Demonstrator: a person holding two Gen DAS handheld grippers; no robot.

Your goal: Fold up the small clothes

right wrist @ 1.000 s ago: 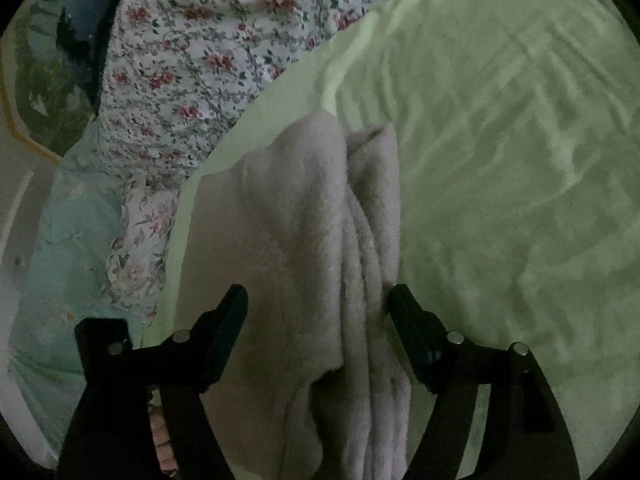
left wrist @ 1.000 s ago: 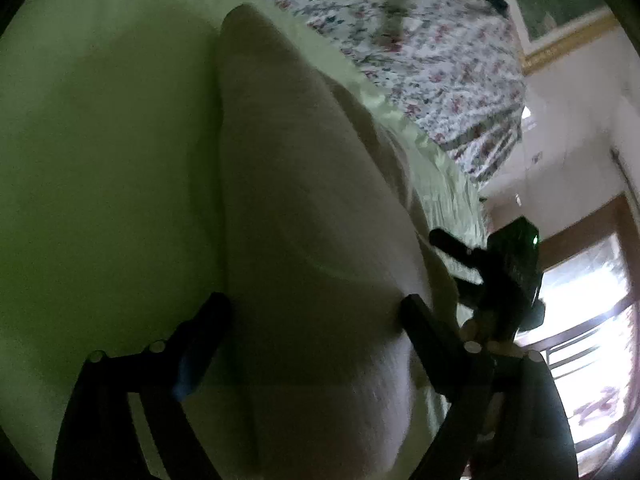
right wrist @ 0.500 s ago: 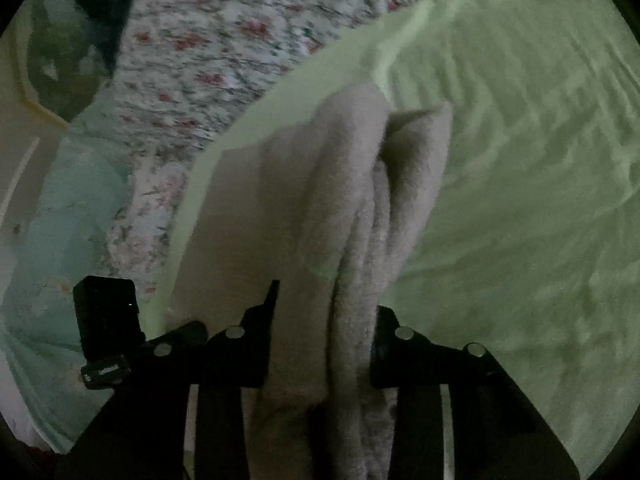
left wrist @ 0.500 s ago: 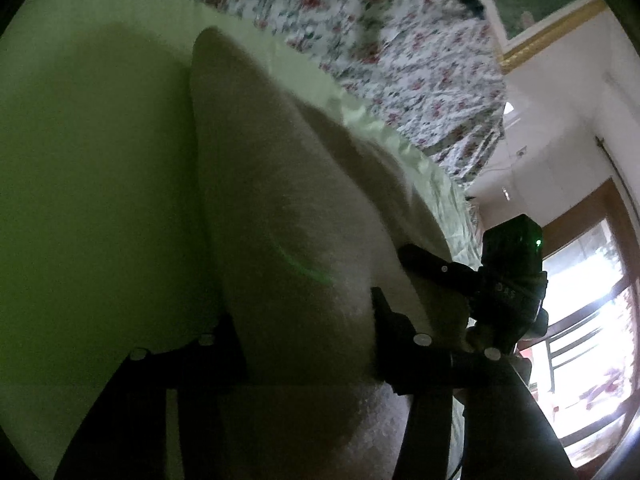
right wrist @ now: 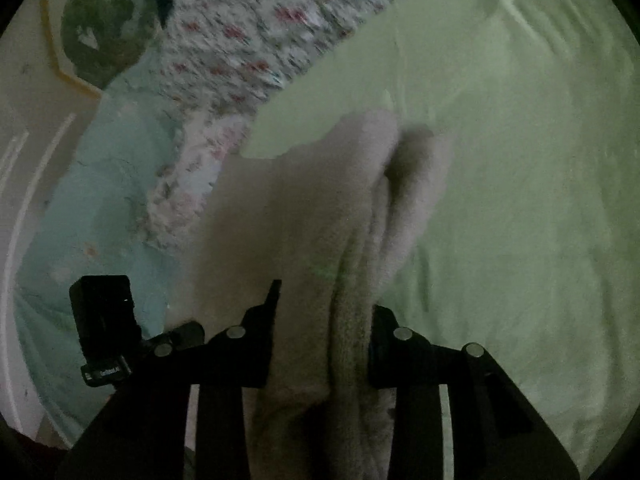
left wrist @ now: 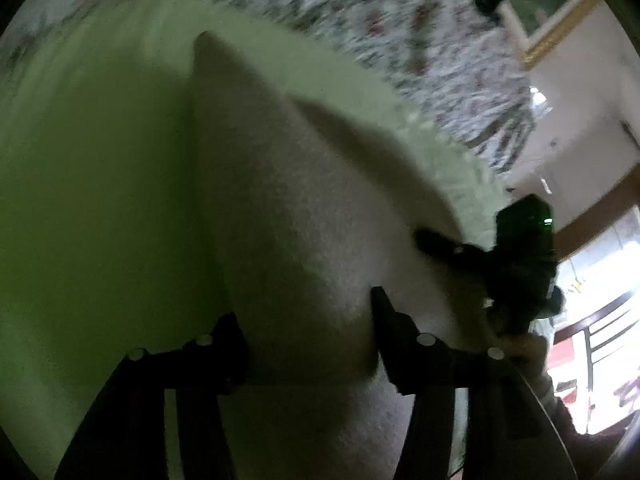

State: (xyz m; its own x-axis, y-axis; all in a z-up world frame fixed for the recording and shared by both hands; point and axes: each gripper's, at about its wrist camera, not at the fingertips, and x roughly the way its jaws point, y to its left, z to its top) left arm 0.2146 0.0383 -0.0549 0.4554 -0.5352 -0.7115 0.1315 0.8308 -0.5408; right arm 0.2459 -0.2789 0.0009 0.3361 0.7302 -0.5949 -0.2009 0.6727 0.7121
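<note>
Left wrist cam: left gripper [left wrist: 308,332] clamped on the fuzzy beige garment [left wrist: 288,216], both fingers [left wrist: 390,332] pressed into the pile; jaws have just eased wider a touch, cloth between them throughout. Garment spreads from the jaws out over the green sheet [left wrist: 92,200], its far corner pointing toward the floral blanket [left wrist: 400,40] beyond the sheet's edge. Right gripper [left wrist: 436,242] shows at the garment's right side, w/ its dark camera block behind it; frame's blurry.

Right wrist cam: right gripper [right wrist: 324,316] pinching a bunched, doubled-over fold of the same garment [right wrist: 316,200], fingers [right wrist: 260,328] tight on either side. Garment lies on the green sheet [right wrist: 520,160], near the sheet's left edge. Floral blanket [right wrist: 248,32] runs past that edge, pale blue cloth [right wrist: 112,184] further left. Left gripper's black body [right wrist: 102,316] sits left of the garment.
</note>
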